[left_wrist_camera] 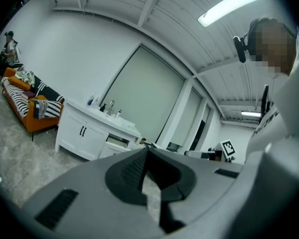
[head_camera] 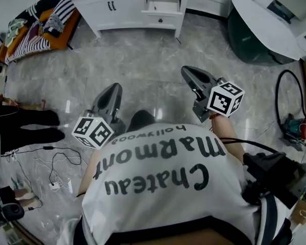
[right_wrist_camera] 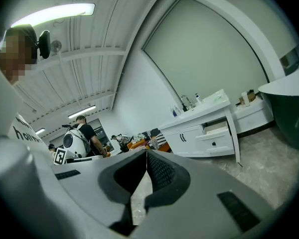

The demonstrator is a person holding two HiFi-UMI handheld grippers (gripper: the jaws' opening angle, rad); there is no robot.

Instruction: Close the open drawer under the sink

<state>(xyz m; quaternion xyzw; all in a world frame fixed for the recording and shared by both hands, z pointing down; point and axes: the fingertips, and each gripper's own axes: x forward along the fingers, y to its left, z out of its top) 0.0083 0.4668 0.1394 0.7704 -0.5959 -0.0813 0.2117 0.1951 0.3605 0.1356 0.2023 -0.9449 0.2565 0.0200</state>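
Jutting drawer [head_camera: 163,5]: white, the upper of two at the vanity's right end. It is pulled out, so its front stands forward of the cabinet face and its pale inside shows from above.
Lower drawer [head_camera: 161,20]: shut flush, with one dark knob.
Vanity [head_camera: 92,9]: white, on short legs, set against the far wall. Two doors [head_camera: 111,5] with dark handles sit left of the drawers. A tap [left_wrist_camera: 111,106] and small bottles [left_wrist_camera: 92,101] stand on top.
Drawer's place: across the grey marbled floor [head_camera: 143,60], well apart from both grippers and roughly ahead of the right one.
Left gripper [head_camera: 115,87]: held low in front of the person and about level. Its jaws are together at the tips, with nothing between them.
Right gripper [head_camera: 187,71]: held beside the left one at much the same height, pointing toward the vanity. Its jaws are pressed together and empty.
Sofa [head_camera: 61,32]: orange, heaped with striped throws, left of the vanity.
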